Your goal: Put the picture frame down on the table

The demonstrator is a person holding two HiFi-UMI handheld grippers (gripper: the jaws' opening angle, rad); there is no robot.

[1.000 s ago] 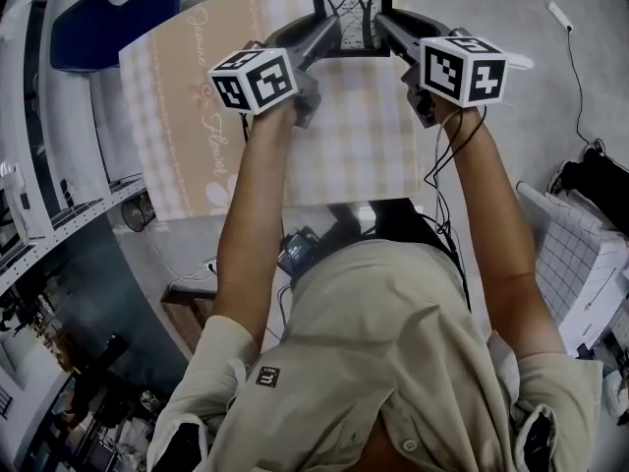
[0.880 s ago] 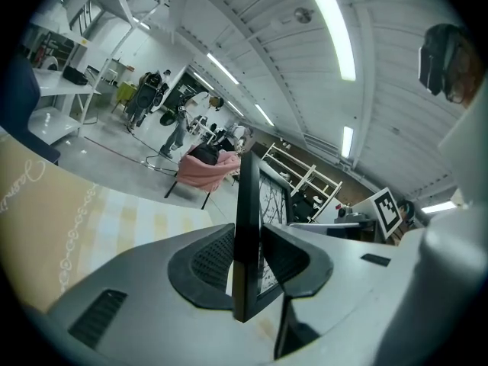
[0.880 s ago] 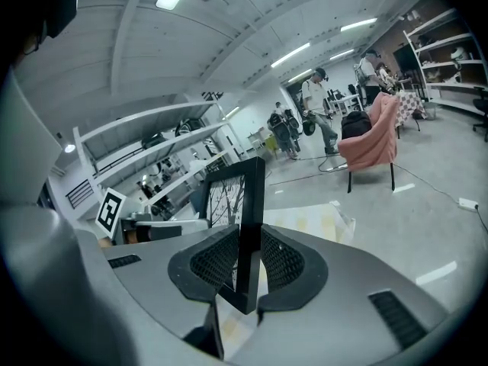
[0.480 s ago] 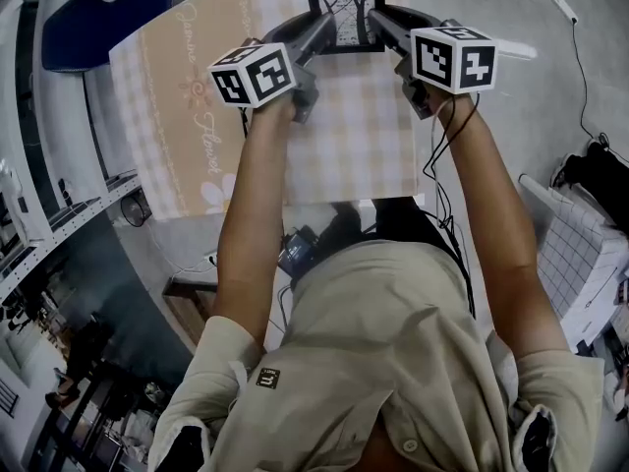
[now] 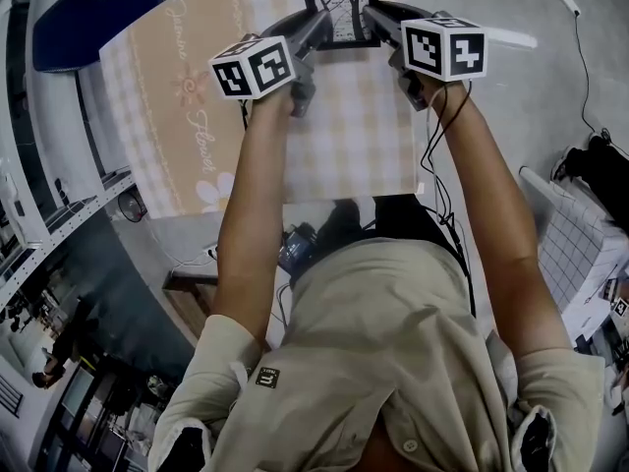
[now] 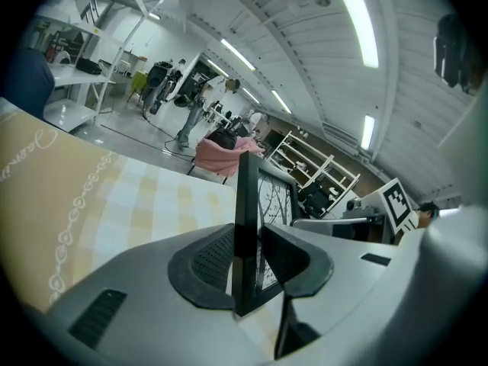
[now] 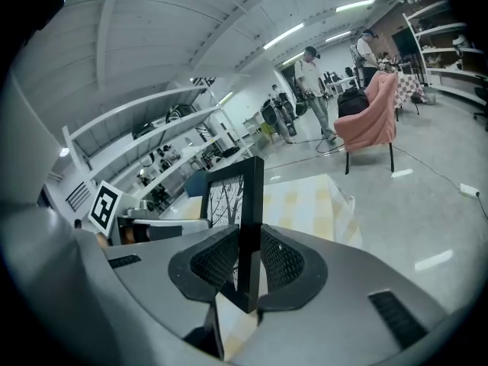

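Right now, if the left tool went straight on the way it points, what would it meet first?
The picture frame: the left tool is shut on its edge. Beyond that, probably only the tablecloth, though depth is unclear.

**Around the workshop**

A checked cloth (image 5: 187, 116) printed with flowers and script covers the counter (image 5: 393, 190). A blue chair (image 5: 88, 18) stands by its far left corner. A black cable (image 5: 580, 77) trails across the grey floor, near a white gridded box (image 5: 580, 264). A pink armchair (image 7: 371, 117) sits in the open hall, with a standing person (image 7: 313, 90) beyond it. White shelving (image 7: 145, 143) lines the wall under long ceiling lights (image 6: 354, 17).
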